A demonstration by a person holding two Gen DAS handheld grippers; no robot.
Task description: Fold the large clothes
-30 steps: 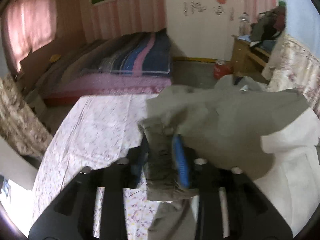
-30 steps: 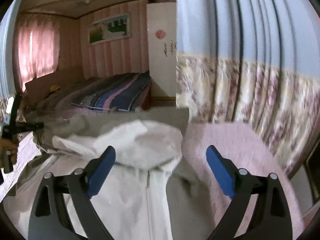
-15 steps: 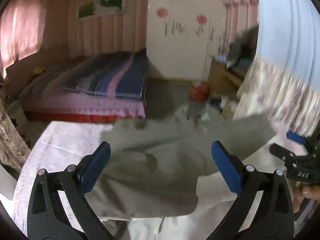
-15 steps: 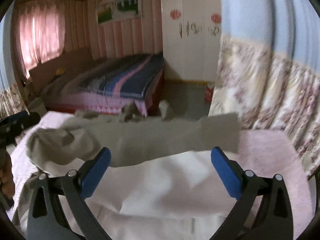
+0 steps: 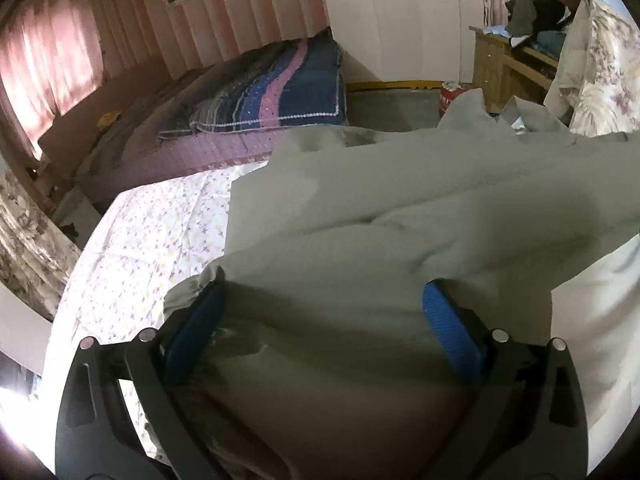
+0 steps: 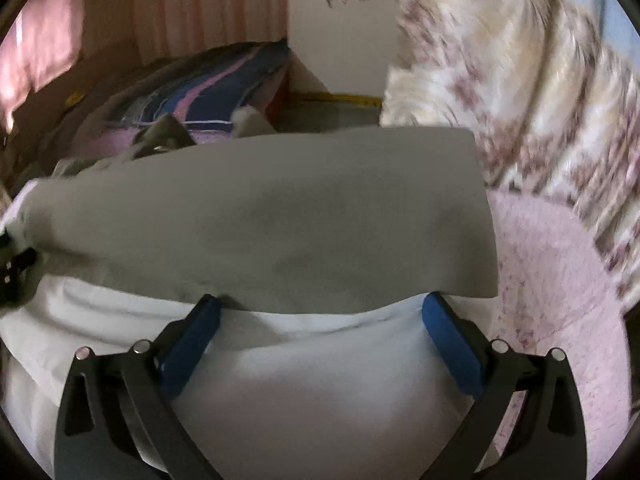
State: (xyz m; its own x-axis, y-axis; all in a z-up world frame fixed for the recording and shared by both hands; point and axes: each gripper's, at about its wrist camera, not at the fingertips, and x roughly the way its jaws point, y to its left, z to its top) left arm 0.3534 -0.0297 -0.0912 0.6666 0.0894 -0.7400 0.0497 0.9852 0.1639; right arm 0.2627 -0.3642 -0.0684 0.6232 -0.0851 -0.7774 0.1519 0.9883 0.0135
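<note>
My left gripper (image 5: 320, 312) points down at the gray garment (image 5: 400, 208), its blue pads (image 5: 452, 328) spread wide at 8 and 4 o'clock in the left wrist view. The cloth lies loose between and under them, pinched by neither; the gripper is released.

My right gripper (image 6: 320, 320) is likewise released, jaws wide. Its blue pads (image 6: 188, 336) flank the seam where the gray garment (image 6: 260, 220) overlaps the white garment (image 6: 300, 392); neither pad presses the fabric.

Gray garment: spread across the middle of both views, on the bed with the flowered sheet (image 5: 152, 240). In the right wrist view it forms a broad band from 9 to 2 o'clock, with a straight edge at 2 o'clock.

White garment: under the gray one, showing at 4 o'clock in the left wrist view (image 5: 592, 320) and filling 6 o'clock in the right wrist view.

Surroundings: a second bed with a striped blanket (image 5: 276, 88) at 11 o'clock; a white wardrobe (image 5: 400, 20) at 12 o'clock; a flowered curtain (image 6: 520, 80) at 2 o'clock in the right wrist view, blurred; a pink cover (image 6: 552, 280) at 3 o'clock.
</note>
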